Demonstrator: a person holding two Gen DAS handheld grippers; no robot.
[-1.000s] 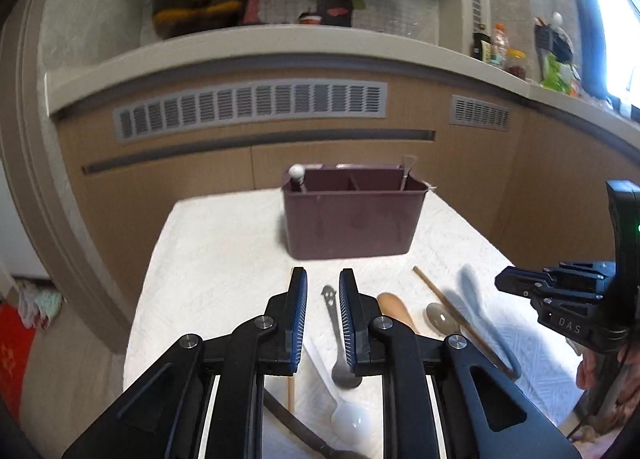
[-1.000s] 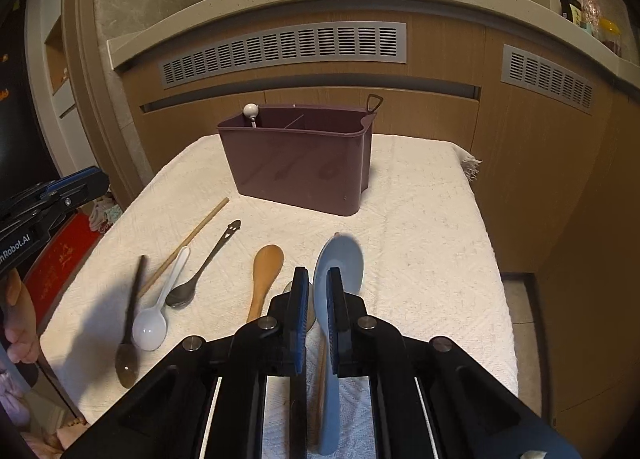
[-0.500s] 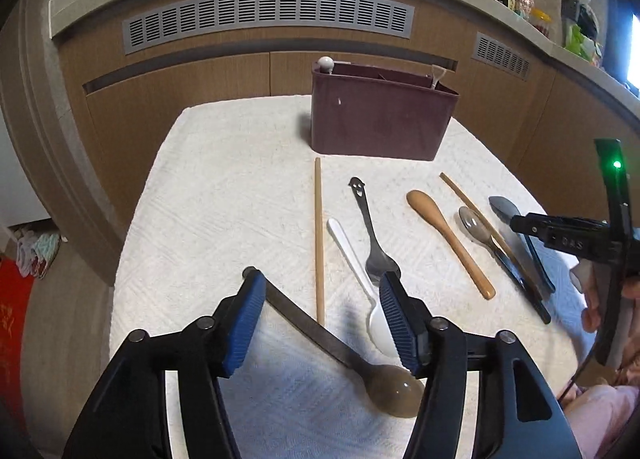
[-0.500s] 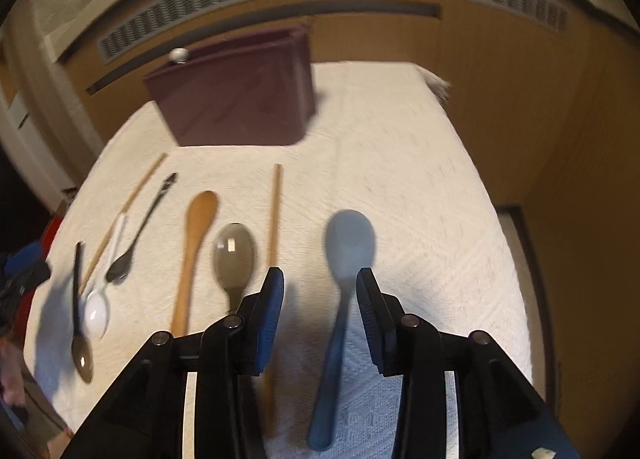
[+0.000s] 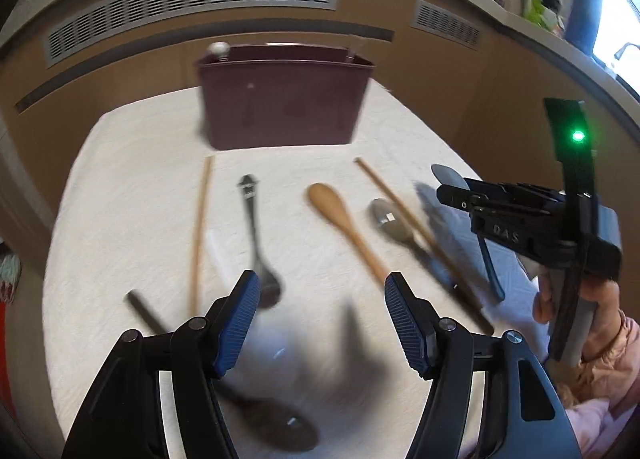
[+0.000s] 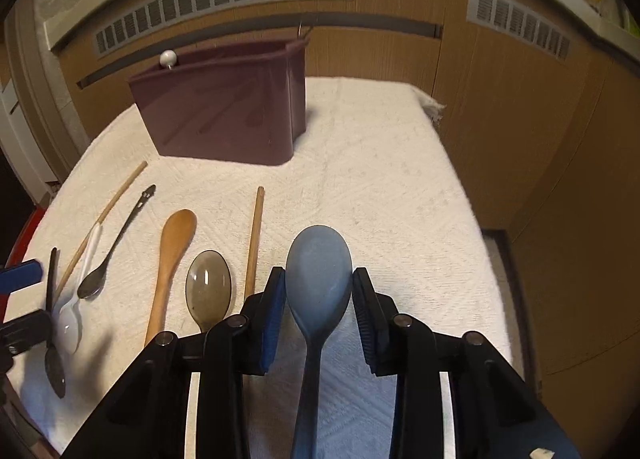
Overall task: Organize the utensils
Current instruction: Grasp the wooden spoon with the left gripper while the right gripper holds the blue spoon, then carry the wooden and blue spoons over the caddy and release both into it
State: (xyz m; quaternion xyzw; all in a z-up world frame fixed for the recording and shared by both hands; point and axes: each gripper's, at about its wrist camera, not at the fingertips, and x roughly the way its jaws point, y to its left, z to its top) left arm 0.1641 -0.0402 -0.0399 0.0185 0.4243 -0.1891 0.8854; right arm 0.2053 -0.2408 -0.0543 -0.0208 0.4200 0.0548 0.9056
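Right gripper (image 6: 319, 299) open around blue spoon (image 6: 318, 279), pads just beside its bowl, touching unclear. Left gripper (image 5: 322, 323) wide open above dark spoon (image 5: 280, 431). Utensils spread on white desk (image 6: 380, 179) before maroon holder (image 6: 224, 111).

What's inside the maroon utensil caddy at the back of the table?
Above the rim of the maroon utensil caddy only a white ball-tipped handle at its left end and a thin wire-like handle at its right show. The opaque walls hide everything lower.
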